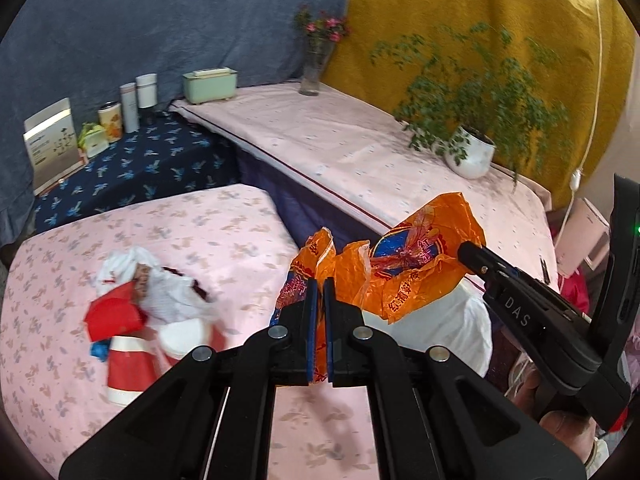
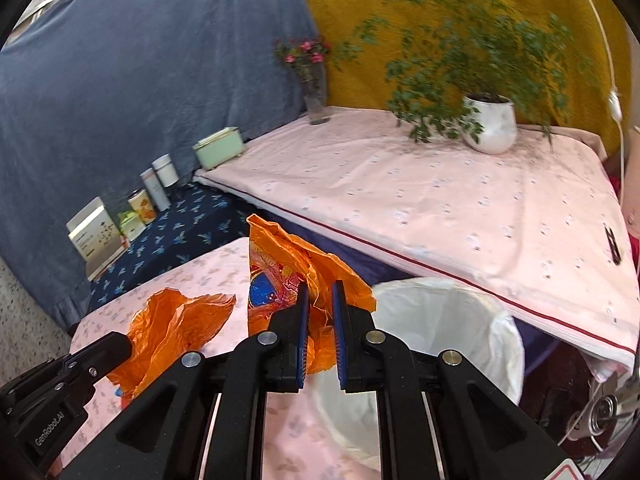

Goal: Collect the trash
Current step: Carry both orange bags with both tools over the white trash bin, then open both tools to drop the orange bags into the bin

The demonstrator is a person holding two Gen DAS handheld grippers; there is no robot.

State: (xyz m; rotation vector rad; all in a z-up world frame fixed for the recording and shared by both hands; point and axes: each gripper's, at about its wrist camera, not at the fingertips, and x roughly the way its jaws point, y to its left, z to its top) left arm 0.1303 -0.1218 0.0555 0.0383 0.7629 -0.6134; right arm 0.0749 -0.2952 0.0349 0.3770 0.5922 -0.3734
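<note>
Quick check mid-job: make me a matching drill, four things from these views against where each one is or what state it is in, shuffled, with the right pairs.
Things:
1. orange snack wrapper
2. white-lined trash bin
3. red paper cups
4. potted plant

Places or states:
A. on the higher pink-covered surface
B. lying in a pile on the lower pink cloth
C. pinched by both hand-held grippers
D. standing open beside the lower table

Pairs: 1-C, 2-D, 3-B, 4-A

We cannot see the part of the orange wrapper (image 1: 404, 276) pinched behind the left gripper's (image 1: 320, 304) pads. Left of the wrapper, the trash pile (image 1: 148, 312) blurs, and print on the box (image 1: 52, 144) beyond stays unreadable.
</note>
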